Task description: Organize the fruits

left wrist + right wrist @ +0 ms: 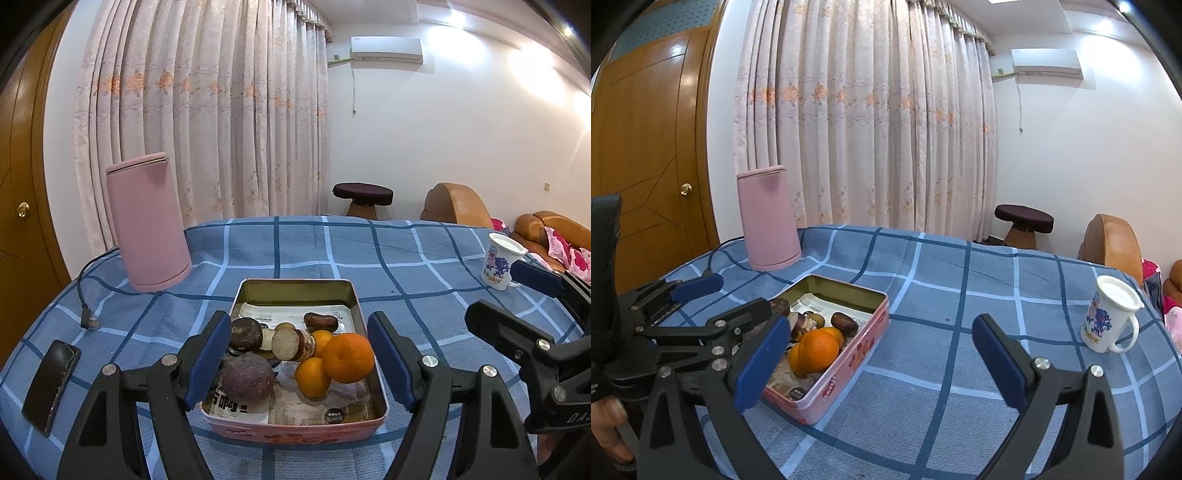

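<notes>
Checked tablecloth | tin: three oranges | both tools apart, empty

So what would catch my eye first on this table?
Probably the oranges, bright among darker fruit in the pink tin at the middle of the blue checked tablecloth. Behind it to the left stands a tall pink kettle. Both the left gripper and the right gripper are open and hold nothing.
</notes>
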Tool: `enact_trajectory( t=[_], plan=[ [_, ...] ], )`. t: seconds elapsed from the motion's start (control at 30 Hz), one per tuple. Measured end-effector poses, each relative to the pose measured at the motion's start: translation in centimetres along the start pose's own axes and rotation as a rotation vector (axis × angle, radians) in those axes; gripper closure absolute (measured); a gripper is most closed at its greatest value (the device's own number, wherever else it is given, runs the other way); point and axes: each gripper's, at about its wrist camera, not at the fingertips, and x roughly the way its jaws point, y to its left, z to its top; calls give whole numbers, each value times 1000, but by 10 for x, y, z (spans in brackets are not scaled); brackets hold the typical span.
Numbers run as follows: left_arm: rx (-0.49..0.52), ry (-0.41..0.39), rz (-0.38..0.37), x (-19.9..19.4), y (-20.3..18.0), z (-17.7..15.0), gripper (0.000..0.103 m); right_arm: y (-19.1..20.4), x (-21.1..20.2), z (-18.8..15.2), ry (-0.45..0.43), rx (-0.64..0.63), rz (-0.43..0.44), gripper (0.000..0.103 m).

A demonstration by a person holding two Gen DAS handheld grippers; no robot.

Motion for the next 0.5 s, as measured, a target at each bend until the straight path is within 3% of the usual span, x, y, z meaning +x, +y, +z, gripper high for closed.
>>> enact_trajectory(
  t=[0.27, 0.37, 0.5],
  plan=[
    [-2, 1, -5, 0, 0, 1, 25, -2, -1, -1, -1, 4, 0, 2],
    [-2, 1, 4, 0, 0, 1, 15, -3, -1, -2, -1, 6, 1, 2],
    [-6, -3, 4, -1, -1, 1, 13, -3, -1, -2, -1, 6, 0, 2]
  ],
)
